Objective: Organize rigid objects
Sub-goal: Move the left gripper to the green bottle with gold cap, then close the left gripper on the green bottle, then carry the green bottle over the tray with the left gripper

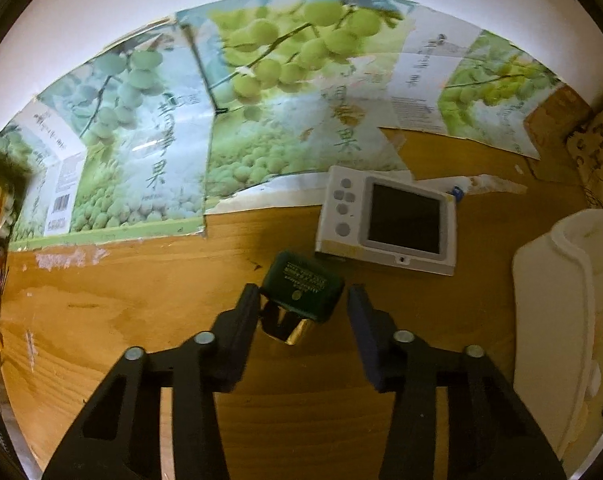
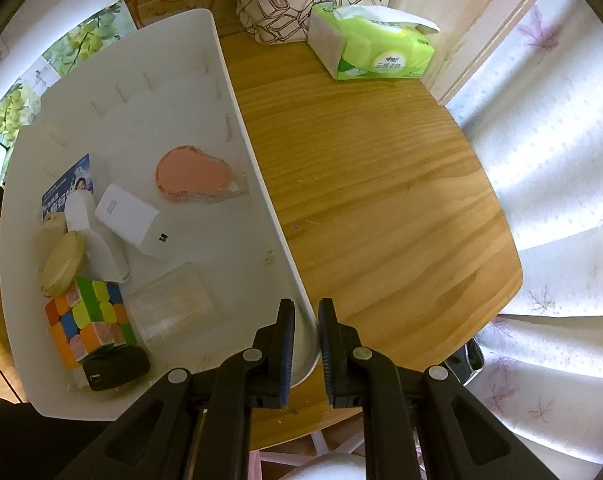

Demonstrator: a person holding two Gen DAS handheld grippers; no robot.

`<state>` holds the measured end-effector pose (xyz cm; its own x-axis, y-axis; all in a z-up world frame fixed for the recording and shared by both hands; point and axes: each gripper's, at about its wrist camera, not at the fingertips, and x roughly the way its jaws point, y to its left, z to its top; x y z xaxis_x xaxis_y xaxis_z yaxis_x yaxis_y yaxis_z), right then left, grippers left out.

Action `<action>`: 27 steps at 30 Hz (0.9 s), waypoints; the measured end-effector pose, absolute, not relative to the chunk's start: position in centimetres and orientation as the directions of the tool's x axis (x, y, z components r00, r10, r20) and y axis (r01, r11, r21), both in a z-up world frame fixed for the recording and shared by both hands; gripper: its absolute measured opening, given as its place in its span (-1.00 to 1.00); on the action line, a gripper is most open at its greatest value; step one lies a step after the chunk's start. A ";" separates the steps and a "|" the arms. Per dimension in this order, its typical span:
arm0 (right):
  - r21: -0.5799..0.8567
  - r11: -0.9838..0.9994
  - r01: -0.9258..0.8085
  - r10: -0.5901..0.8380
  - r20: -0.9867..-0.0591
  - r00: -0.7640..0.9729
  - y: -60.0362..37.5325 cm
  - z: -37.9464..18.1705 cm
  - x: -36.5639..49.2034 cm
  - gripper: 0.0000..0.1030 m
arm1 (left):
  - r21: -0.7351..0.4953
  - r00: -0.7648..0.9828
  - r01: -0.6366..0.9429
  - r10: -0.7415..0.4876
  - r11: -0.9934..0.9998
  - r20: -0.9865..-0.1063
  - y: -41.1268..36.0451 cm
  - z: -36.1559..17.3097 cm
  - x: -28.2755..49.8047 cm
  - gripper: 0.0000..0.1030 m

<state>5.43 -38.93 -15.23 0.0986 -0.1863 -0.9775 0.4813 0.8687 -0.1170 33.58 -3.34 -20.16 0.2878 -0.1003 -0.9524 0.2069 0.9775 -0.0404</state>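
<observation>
My left claw [image 1: 303, 300] hangs over the wooden counter [image 1: 141, 320], its jaws spread around a small dark green box [image 1: 303, 290] with a gold underside; one finger [image 1: 245, 312] appears to touch the box's edge, the other stands clear, so nothing is gripped. Just beyond the box lies a white handheld device [image 1: 389, 220] with a dark screen, in front of grape-printed cardboard [image 1: 141, 152]. My right claw [image 2: 306, 320] is clamped on the rim of a white bin [image 2: 257, 184] resting on the counter. Inside the bin sit a Rubik's cube [image 2: 89, 320], a white power bank [image 2: 129, 216], a pink tape dispenser [image 2: 193, 176], a round wooden lid [image 2: 63, 264] and a black box [image 2: 115, 366]. A green tissue pack [image 2: 373, 44] stands farther back.
</observation>
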 end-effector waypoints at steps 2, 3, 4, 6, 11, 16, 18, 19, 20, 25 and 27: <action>-0.117 0.875 0.470 -0.183 -0.978 0.097 -39.0 -15.3 5.6 -0.73 | -0.049 0.284 0.191 -0.103 0.980 -0.953 -3.3 -20.1 33.7 -0.13; -0.116 0.878 0.464 -0.181 -0.979 0.097 -39.0 -15.3 5.7 -0.73 | -0.051 0.281 0.185 -0.102 0.982 -0.954 -3.3 -20.0 33.7 -0.13; -0.113 0.882 0.458 -0.177 -0.979 0.099 -39.0 -15.3 5.7 -0.73 | -0.049 0.279 0.181 -0.099 0.982 -0.955 -3.3 -20.0 33.6 -0.13; -0.105 0.890 0.443 -0.166 -0.981 0.103 -39.1 -15.3 5.8 -0.73 | -0.045 0.273 0.172 -0.091 0.984 -0.958 -3.3 -19.8 33.5 -0.14; -0.082 0.916 0.394 -0.139 -0.983 0.119 -39.3 -15.1 6.0 -0.73 | -0.043 0.263 0.139 -0.079 0.989 -0.962 -3.0 -19.1 31.8 -0.14; -0.053 0.948 0.315 -0.106 -0.983 0.151 -39.4 -14.5 6.5 -0.73 | -0.055 0.270 0.110 -0.083 0.992 -0.959 -3.6 -17.7 29.3 -0.14; -0.043 0.959 0.281 -0.093 -0.982 0.166 -39.4 -14.2 6.7 -0.73 | -0.062 0.281 0.108 -0.090 0.992 -0.955 -4.2 -16.9 28.2 -0.14; -0.039 0.963 0.265 -0.087 -0.982 0.170 -39.4 -14.2 6.8 -0.73 | -0.067 0.287 0.107 -0.095 0.992 -0.953 -4.4 -16.4 27.7 -0.14; -0.035 0.969 0.246 -0.080 -0.981 0.175 -39.4 -14.1 6.9 -0.73 | -0.073 0.292 0.105 -0.101 0.992 -0.951 -4.6 -15.9 26.9 -0.14; -0.017 0.985 0.169 -0.049 -0.981 0.186 -39.4 -13.9 7.1 -0.73 | -0.104 0.301 0.108 -0.133 0.989 -0.944 -5.9 -13.9 24.2 -0.14; -0.008 0.990 0.138 -0.034 -0.982 0.185 -39.6 -14.0 7.4 -0.73 | -0.122 0.302 0.112 -0.151 0.986 -0.941 -6.6 -13.0 23.0 -0.14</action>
